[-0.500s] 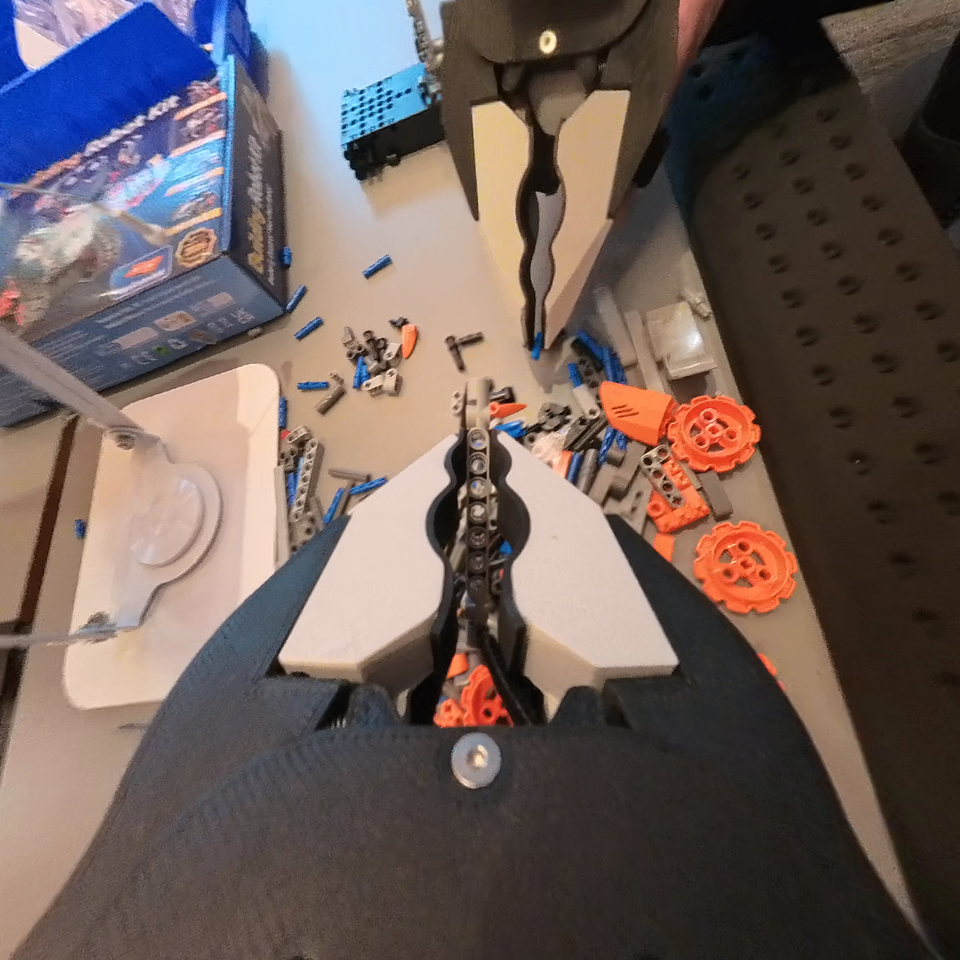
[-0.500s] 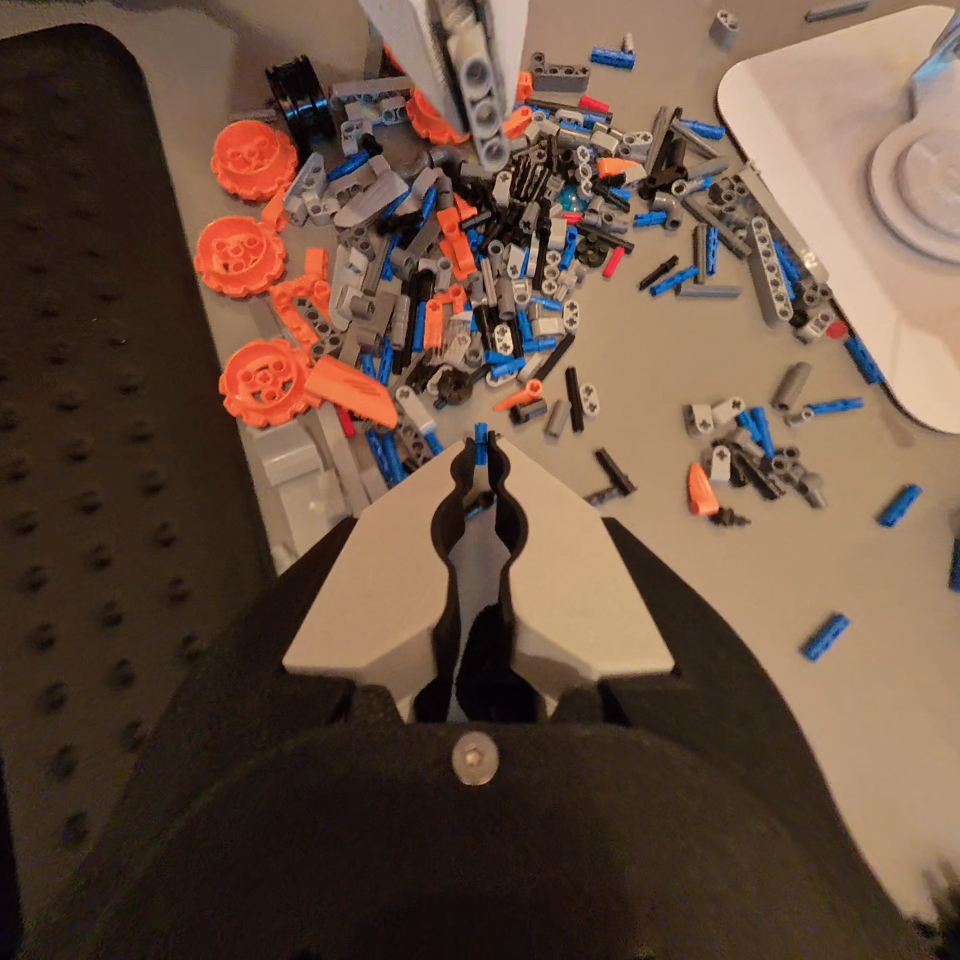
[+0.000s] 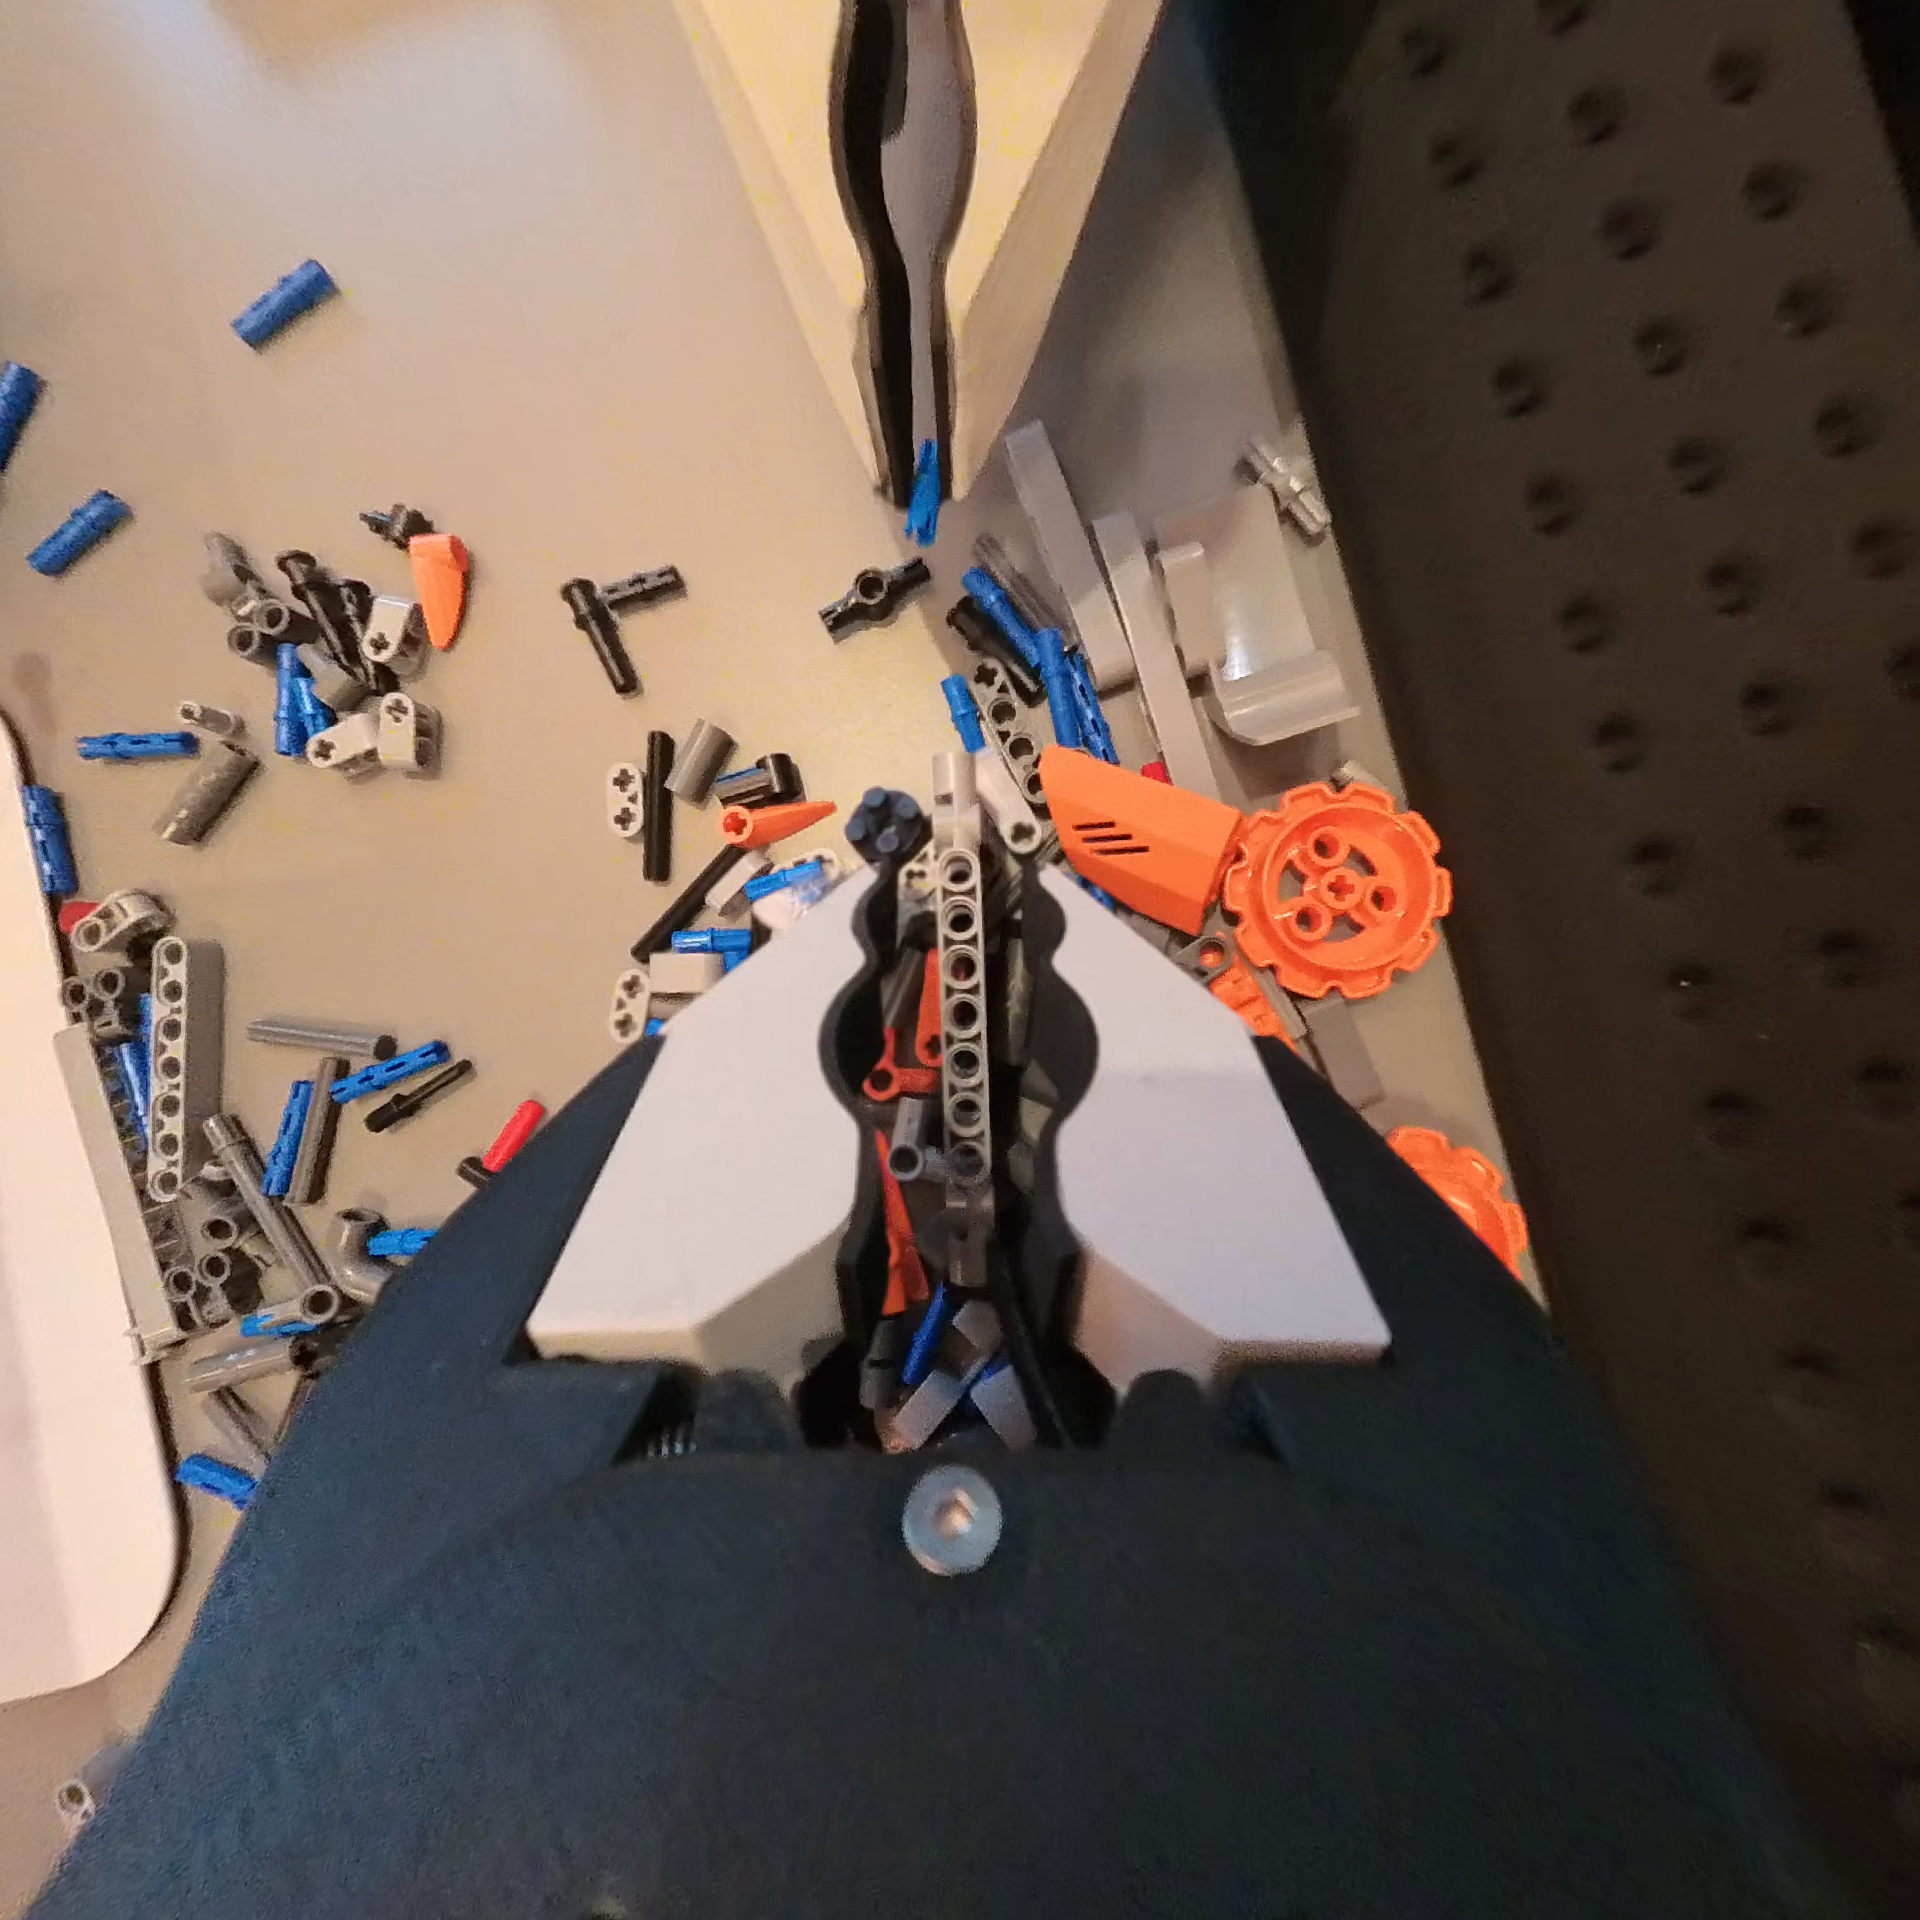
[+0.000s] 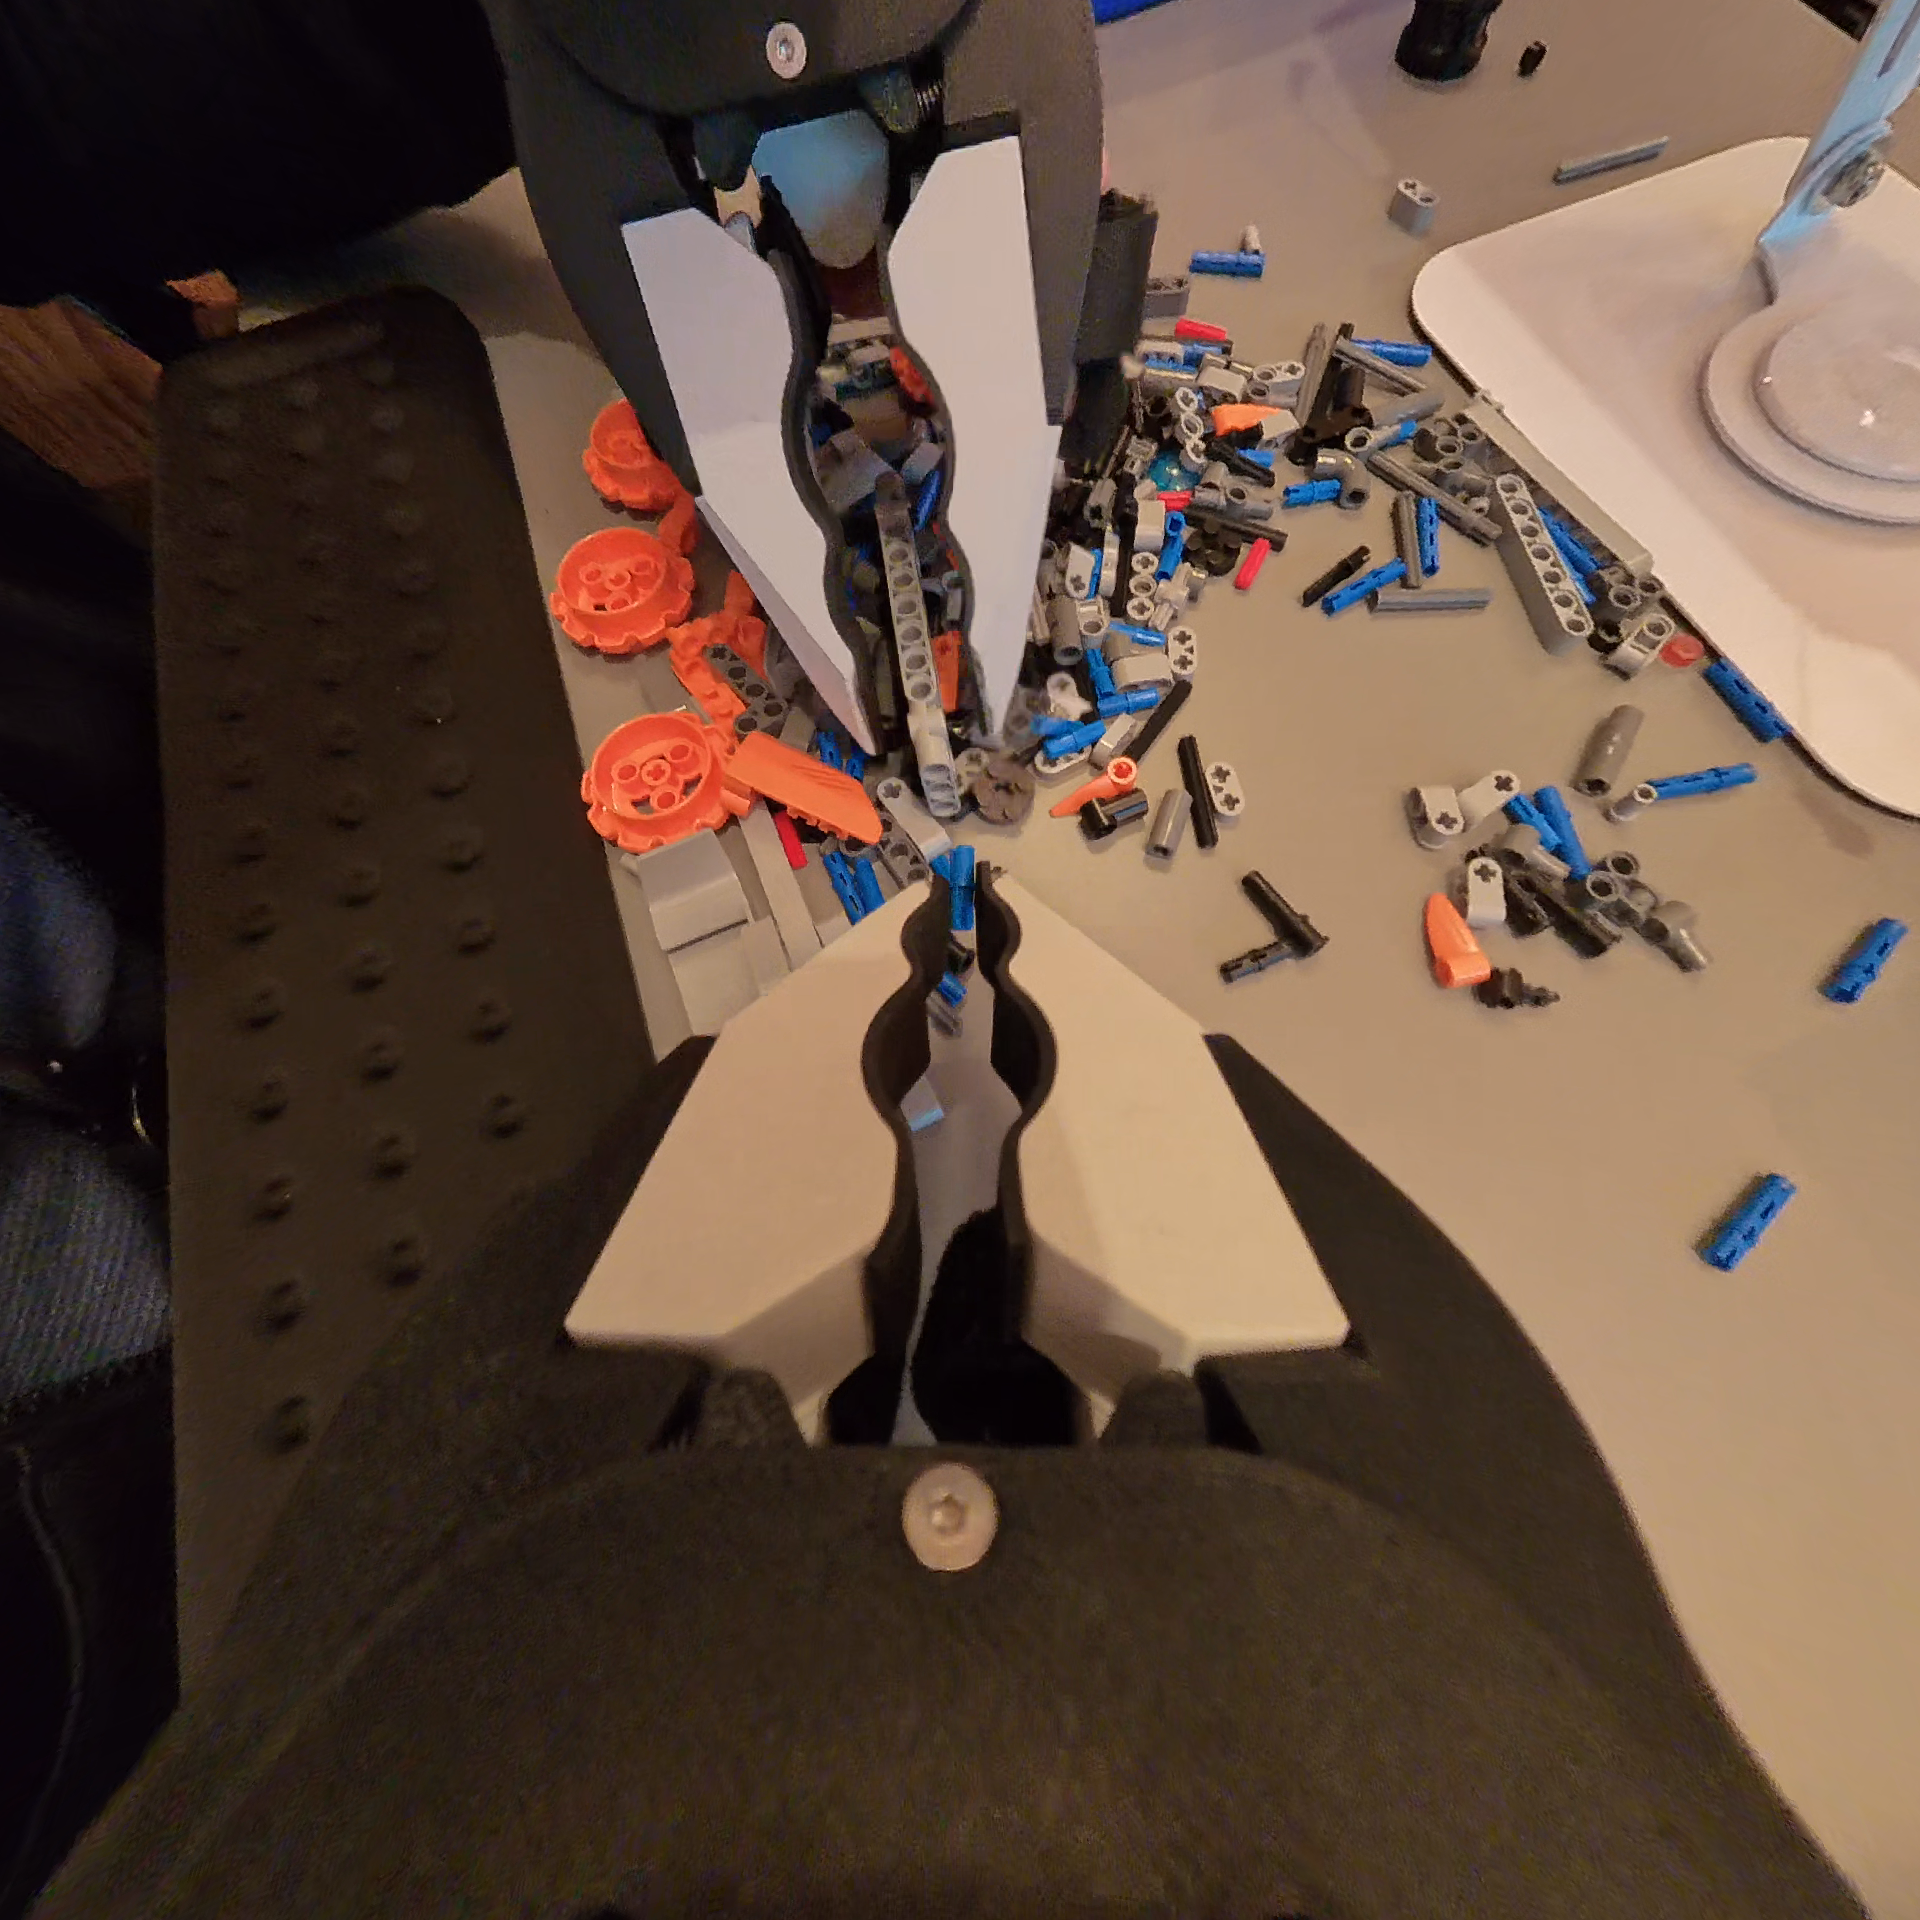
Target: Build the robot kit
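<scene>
The left tool [image 3: 961, 831] is clamped on a long grey holed beam [image 3: 961, 997], which runs lengthwise between the two fingers with its far end poking out past the tips. Gripped along its length like that, the beam is kept straight and its end holes face outward, toward the other tool. The right tool [image 4: 964, 883] is pinched together on a small blue pin [image 4: 962, 871], held by one end so the free end sticks out beyond the tips. The two tools point at each other, pin end and beam end near but apart; how well they line up is hard to judge from these angles.

Both hang low over the near edge of a heap of loose building pieces on the grey worktop [image 4: 1455, 1195]. In the right wrist view, three orange gear wheels [image 4: 649, 779] and an orange wedge panel [image 4: 800, 784] lie left of the tips, hard against a dark studded mat [image 4: 343, 831] that closes off that side. To the right the worktop opens out, with only scattered blue pins and small clusters of grey and black connectors. Farther right sits a white tray [image 4: 1558, 312] with pieces crowded along its rim. The freest room for either tool is the bare stretch near and right of the right tool.
</scene>
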`<state>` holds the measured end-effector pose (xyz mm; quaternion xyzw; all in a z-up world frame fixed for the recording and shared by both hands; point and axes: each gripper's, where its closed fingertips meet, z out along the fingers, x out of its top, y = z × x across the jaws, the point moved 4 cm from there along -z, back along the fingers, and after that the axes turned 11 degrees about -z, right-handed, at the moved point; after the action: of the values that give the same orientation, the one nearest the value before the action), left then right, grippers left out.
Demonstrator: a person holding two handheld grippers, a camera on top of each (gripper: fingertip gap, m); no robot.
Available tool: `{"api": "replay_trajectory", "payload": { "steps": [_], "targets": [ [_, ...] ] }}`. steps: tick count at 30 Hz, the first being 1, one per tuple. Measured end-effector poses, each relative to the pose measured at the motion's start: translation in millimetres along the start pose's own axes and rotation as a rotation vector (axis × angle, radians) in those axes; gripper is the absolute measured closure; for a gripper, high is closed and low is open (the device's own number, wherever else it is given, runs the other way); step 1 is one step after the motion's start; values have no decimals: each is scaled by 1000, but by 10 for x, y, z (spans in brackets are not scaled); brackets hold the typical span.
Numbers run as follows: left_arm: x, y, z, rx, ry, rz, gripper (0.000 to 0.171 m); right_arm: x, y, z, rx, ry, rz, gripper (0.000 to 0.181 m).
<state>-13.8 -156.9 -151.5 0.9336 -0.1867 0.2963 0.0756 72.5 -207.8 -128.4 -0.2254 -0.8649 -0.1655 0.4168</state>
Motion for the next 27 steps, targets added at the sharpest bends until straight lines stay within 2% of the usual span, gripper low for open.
{"api": "replay_trajectory", "payload": {
  "steps": [4,7,11,15,21,23,27],
  "targets": [
    [287,54,-177,34,179,62,151,122,-18,19,24,32,-17,178],
    [438,116,-218,166,242,226,158,205,-7,7,95,89,59,178],
    [480,140,-186,308,242,370,164,276,22,-47,176,162,143,178],
    [522,137,-223,388,270,430,171,307,38,-91,207,198,197,178],
    [572,85,-260,453,306,400,171,331,103,-142,168,264,264,178],
    [607,52,-292,492,360,382,170,352,138,-176,164,303,297,179],
    [635,66,-303,550,365,445,167,355,161,-190,166,292,310,179]
  ]
}}
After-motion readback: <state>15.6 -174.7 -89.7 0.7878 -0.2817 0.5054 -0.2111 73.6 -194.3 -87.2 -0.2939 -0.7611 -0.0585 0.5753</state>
